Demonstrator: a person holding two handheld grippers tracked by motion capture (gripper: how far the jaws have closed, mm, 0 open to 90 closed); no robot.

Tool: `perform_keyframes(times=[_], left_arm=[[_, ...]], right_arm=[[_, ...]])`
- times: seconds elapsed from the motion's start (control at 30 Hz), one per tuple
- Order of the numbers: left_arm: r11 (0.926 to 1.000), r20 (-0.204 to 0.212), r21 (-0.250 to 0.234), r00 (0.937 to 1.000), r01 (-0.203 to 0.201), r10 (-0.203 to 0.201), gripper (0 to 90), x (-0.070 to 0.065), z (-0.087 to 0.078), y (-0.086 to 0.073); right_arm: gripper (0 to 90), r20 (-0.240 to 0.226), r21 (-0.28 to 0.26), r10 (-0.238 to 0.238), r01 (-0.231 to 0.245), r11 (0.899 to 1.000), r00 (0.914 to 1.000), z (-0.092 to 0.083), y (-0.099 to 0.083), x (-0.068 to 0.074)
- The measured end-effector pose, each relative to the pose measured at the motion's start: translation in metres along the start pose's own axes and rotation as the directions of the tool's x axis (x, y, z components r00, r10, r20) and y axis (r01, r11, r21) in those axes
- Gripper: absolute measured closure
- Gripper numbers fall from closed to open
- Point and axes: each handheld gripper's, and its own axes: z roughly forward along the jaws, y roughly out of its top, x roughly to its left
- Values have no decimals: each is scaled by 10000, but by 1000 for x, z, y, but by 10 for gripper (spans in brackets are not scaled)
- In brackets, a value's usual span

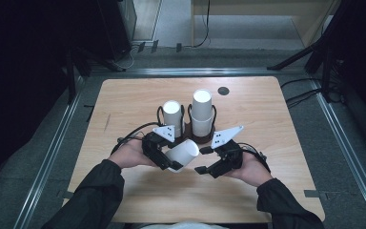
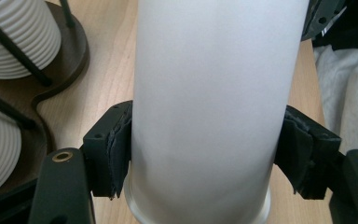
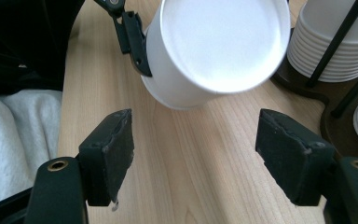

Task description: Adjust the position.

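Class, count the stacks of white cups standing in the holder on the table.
2: the shorter stack on the holder's left, the taller stack on its right. One separate cup is gripped by the left gripper.

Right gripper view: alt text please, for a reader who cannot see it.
A white paper cup, lying tilted with its flat base toward the camera, is clamped by the left gripper above a wooden table. The right gripper waits just short of the cup, jaws open and empty. Stacked cups in a dark holder stand at the right edge.

White paper cup (image 1: 183,153), tilted sideways, apparently above the table.
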Motion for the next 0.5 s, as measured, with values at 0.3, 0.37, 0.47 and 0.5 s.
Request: perform_keyframes(times=[0.3,0.37,0.47,0.5], left_arm=[[9976,191,558,9990,-405,395,273,-2,12,1],[9976,209,591,9992,-367,355,273,-1,13,1],[9970,299,669,9988,-398,379,273,-1,14,1],[9968,315,669,9986,-436,416,274,-1,15,1]], right_arm=[[261,65,124,-79,79,9999,9999,4,0,1],[261,30,127,-68,68,9999,10000,4,1,0],[261,3,59,-68,68,10000,10000,4,1,0],[261,-3,75,-91,91,9999,10000,4,1,0]])
